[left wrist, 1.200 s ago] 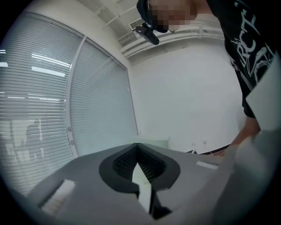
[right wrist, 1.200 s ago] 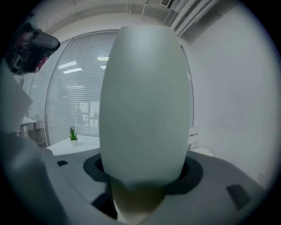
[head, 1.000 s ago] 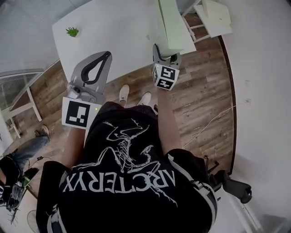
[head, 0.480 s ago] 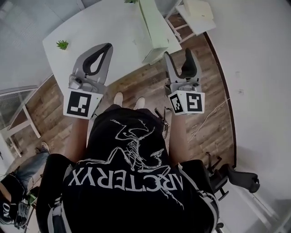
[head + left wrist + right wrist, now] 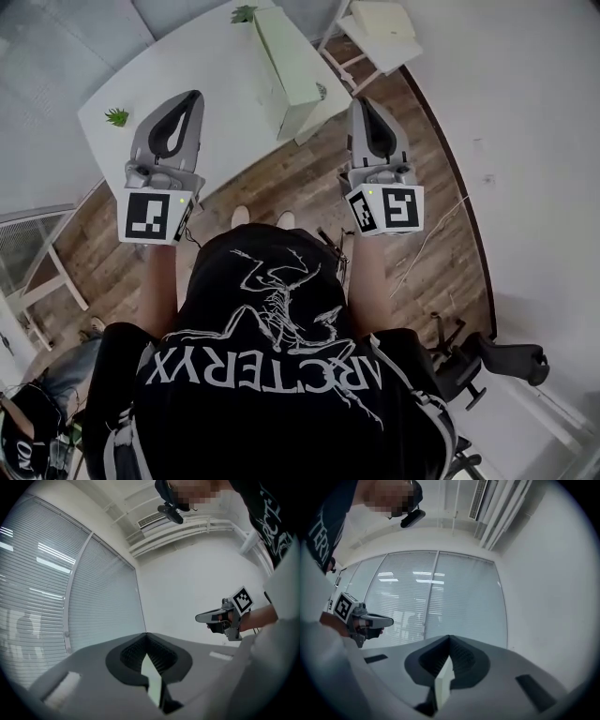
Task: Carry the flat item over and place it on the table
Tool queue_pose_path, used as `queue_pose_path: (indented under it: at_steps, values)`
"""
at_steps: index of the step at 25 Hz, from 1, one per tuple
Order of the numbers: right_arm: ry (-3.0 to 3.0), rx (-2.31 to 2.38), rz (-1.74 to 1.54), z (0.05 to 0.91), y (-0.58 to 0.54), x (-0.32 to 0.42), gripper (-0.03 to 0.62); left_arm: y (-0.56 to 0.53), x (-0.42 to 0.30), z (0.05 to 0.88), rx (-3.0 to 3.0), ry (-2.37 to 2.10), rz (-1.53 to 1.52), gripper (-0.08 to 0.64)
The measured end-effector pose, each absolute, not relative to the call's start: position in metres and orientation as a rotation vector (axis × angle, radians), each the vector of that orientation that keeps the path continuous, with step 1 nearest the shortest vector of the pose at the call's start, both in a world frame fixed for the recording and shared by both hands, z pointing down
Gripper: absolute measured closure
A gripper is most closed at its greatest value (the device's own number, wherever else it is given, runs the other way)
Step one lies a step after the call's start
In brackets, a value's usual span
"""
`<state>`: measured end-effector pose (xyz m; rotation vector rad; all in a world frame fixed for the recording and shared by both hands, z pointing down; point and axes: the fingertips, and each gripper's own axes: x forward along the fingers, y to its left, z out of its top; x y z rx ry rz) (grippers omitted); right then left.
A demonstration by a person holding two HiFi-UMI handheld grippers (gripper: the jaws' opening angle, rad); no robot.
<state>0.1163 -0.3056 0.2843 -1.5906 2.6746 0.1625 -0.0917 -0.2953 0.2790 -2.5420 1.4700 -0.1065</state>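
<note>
Lying along the desk's [image 5: 202, 66] right edge, the long pale-green slab [image 5: 286, 64] sits apart from the left tongs [image 5: 190, 97] and right tongs [image 5: 360, 103], both pressed together and empty.

Worktop [image 5: 225, 84] smooth, matt white; floor [image 5: 439, 214] of grained brown wood planks; far flat item [image 5: 286, 61] matt, pale green.

Wood plank floor [image 5: 445, 159], white wall [image 5: 534, 141], window blinds [image 5: 47, 597], black chair [image 5: 502, 359]

The person wears a black short-sleeved T-shirt [image 5: 272, 375] printed in white with a bird-skeleton drawing and large capital letters. The grey plastic left gripper [image 5: 192, 97] and matching right gripper [image 5: 357, 103] have black-lined jaws. Each carries a white cube [image 5: 150, 216] bearing black square markers.
</note>
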Motion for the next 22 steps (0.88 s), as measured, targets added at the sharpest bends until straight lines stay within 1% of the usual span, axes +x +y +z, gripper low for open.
queue_pose_path:
  at_steps: [9, 22]
  values:
    - [2.726, -1.600, 0.261, 0.275, -0.302, 0.108, 0.581, -0.296, -0.092, 0.274, -2.537, 1.475, -0.098, 0.571]
    - [2.705, -1.603, 0.249, 0.275, -0.302, 0.113, 0.581, -0.295, -0.083, 0.272, -2.546, 1.447, -0.103, 0.572]
